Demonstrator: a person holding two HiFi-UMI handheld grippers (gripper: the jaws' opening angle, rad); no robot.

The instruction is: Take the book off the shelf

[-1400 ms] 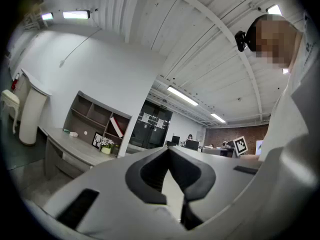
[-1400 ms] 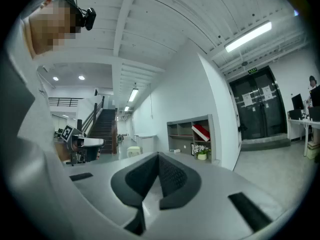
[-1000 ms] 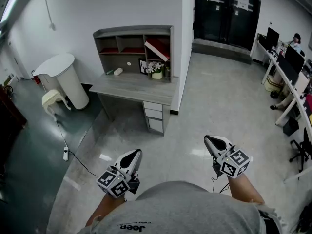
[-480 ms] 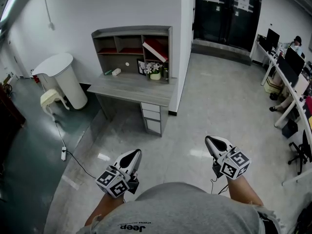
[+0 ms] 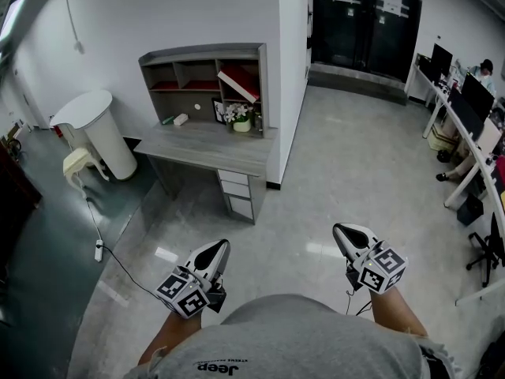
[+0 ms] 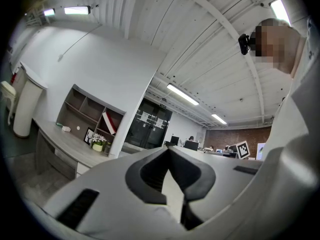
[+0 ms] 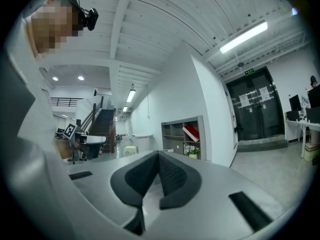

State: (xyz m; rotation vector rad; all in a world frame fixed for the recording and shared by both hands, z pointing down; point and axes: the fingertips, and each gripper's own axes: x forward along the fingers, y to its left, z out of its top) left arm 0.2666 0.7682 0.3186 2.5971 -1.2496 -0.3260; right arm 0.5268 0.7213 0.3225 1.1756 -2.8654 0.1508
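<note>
Head view: I am standing well apart from the grey wooden desk (image 5: 197, 144); the leaning red book (image 5: 237, 84) is waiting, untouched, in the grey shelf's (image 5: 201, 51) right-hand compartment. My left gripper (image 5: 219, 247) and right gripper (image 5: 342, 232) are holding their fingers pressed together, empty. Desk is sitting further left than earlier.

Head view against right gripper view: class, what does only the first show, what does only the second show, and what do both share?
Only the head view shows the desk drawers and the power strip on the floor. Only the right gripper view shows the staircase and the ceiling light. Both show the shelf with the red book leaning in its right compartment, the flowers on the desk below it, and the black double doors.
</note>
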